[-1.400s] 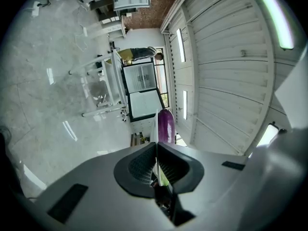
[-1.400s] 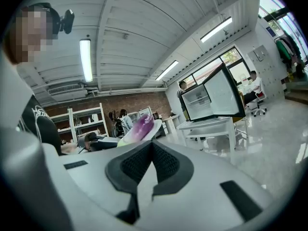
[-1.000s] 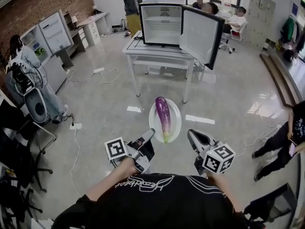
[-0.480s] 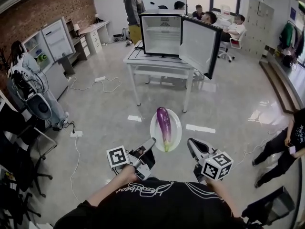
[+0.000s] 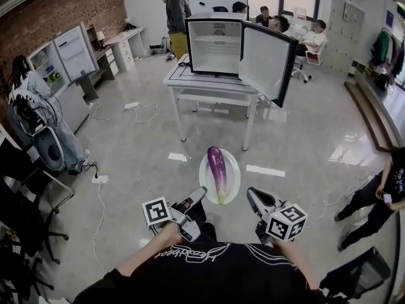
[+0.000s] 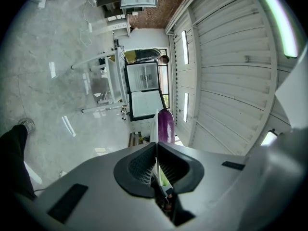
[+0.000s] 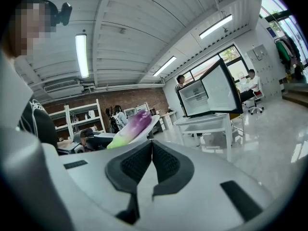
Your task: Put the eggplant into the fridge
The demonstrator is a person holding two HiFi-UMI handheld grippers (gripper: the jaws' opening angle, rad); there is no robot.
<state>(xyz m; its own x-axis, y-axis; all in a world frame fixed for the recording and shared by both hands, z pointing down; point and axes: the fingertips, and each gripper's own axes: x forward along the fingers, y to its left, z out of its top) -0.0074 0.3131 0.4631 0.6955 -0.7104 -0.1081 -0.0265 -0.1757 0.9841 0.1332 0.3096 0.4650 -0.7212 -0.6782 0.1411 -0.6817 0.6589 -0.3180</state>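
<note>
A purple eggplant [image 5: 216, 168] with a green stem end lies on a white plate [image 5: 234, 168] carried in the air above the floor. My left gripper [image 5: 199, 194] is shut on the plate's near left rim. In the left gripper view the plate [image 6: 155, 128] runs edge-on out of the jaws of the left gripper [image 6: 156, 150], with the eggplant [image 6: 166, 125] beyond. My right gripper [image 5: 252, 194] is shut and empty, just right of the plate and apart from it. The right gripper [image 7: 151, 147] has the eggplant [image 7: 131, 127] to its left. The fridge [image 5: 215, 43] stands ahead on a white table [image 5: 205, 76], its door [image 5: 266, 54] swung open to the right.
People sit and stand behind the fridge. One person [image 5: 176, 8] stands at its left and another [image 5: 378, 198] at the right edge. A cable [image 5: 136, 103] lies on the floor left of the table. Chairs [image 5: 28, 189] and shelving [image 5: 66, 52] line the left side.
Both grippers and the plate with the eggplant keep their pose. The table and fridge look slightly nearer and the plate sits a little lower in the head view.
</note>
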